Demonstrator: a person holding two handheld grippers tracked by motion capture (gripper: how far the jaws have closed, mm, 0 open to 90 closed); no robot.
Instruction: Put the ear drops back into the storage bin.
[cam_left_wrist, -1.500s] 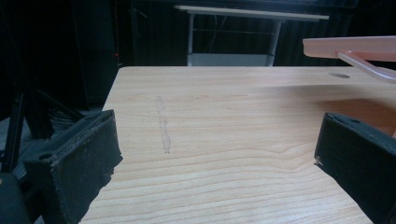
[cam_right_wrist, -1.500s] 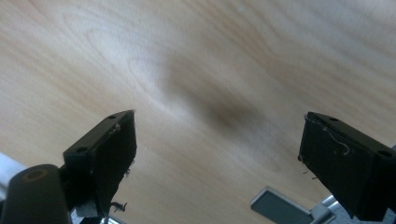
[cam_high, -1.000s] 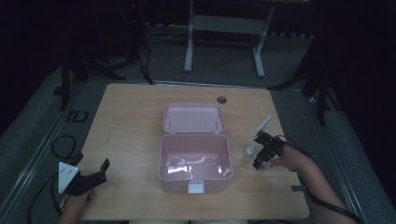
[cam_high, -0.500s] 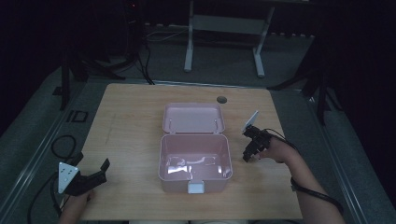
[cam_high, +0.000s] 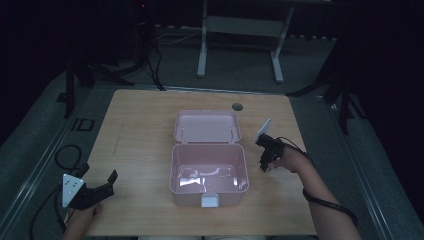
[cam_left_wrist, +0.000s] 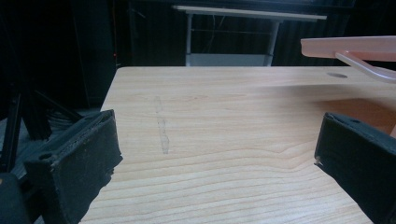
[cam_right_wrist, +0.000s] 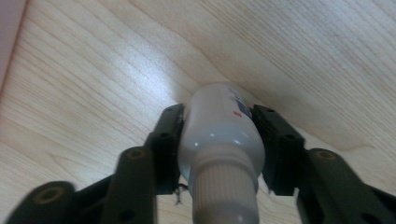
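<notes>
Dark room around a light wooden table (cam_high: 140, 130) with visible grain and a round hole (cam_high: 237, 106) near the far edge. Pink plastic box (cam_high: 209, 172) sat mid-table, hinged lid (cam_high: 206, 126) thrown open and lying back toward the far side, white latch tab (cam_high: 209, 201) on the near wall; interior looked glossy, contents not clear.

Right gripper (cam_right_wrist: 219, 121) was clamped on a small white plastic bottle (cam_right_wrist: 219, 135): smooth rounded shoulders, ribbed white cap pointing back at the camera, small blue and red print on the body, too blurred to read. Both black jaws pressed flat against the bottle's sides. In the high view the right gripper (cam_high: 267, 152) was just right of the box, over the table, with the person's right hand (cam_high: 295, 160) behind it; whether the bottle touched the wood could not be told.

Left gripper (cam_high: 97, 190) sat at the near left corner of the table, well apart from the box, jaws spread wide with nothing between them, only bare wood.
</notes>
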